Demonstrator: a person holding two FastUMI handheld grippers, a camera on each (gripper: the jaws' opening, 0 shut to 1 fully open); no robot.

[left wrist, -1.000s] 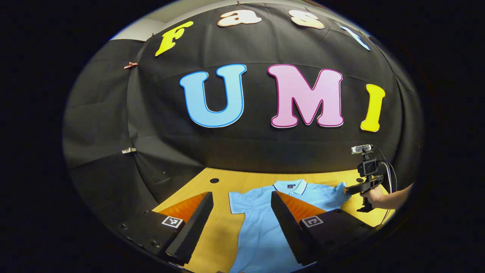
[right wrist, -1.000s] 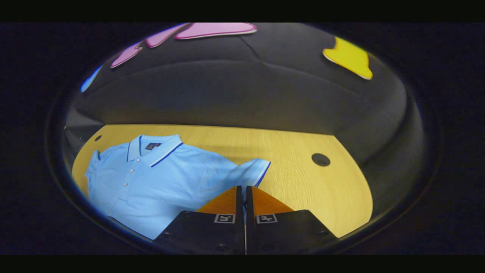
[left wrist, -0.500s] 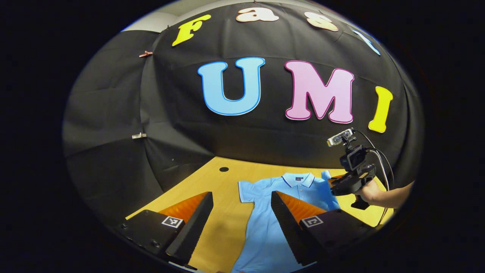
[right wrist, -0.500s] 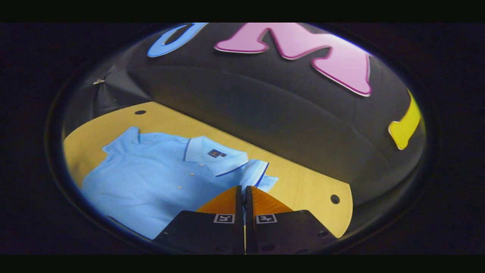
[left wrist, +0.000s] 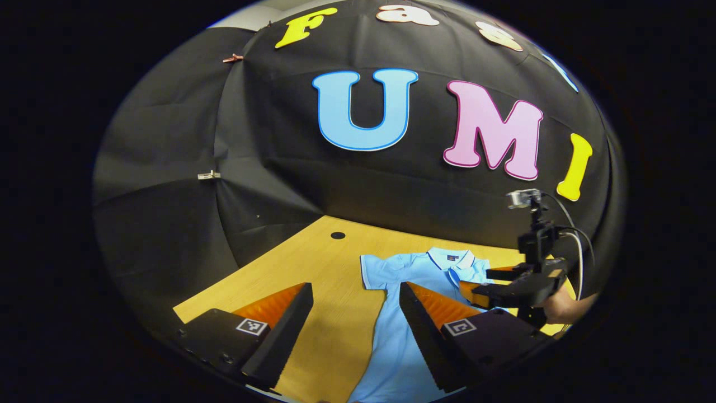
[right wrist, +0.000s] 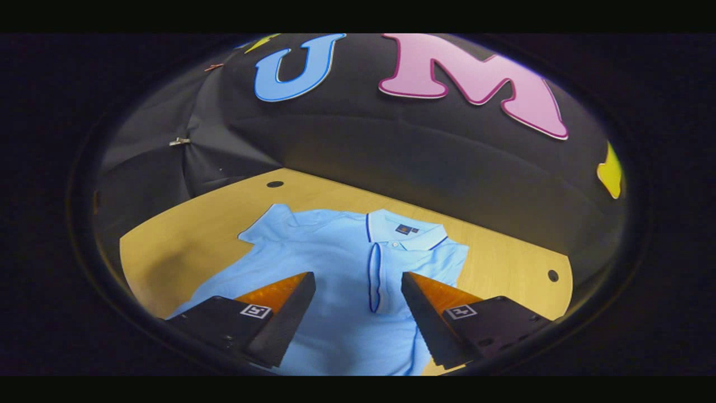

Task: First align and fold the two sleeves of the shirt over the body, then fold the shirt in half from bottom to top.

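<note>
**Even booth light, heavy fisheye bend**

Soft overhead light falls evenly across the wooden table (right wrist: pixel 503 263) and the pale blue shirt (right wrist: pixel 335 263), both bright against the dark cloth wall (left wrist: pixel 168 140), which soaks up most of the glow. A faint, diffuse shadow lies on the table at the left of the right gripper view. No hard glare shows (only a dull sheen along the cloth's folds). Both views bow straight edges into curves near the rim, where detail softens and darkens; the centre is sharp, though the right gripper view looks slightly hazier overall.
</note>
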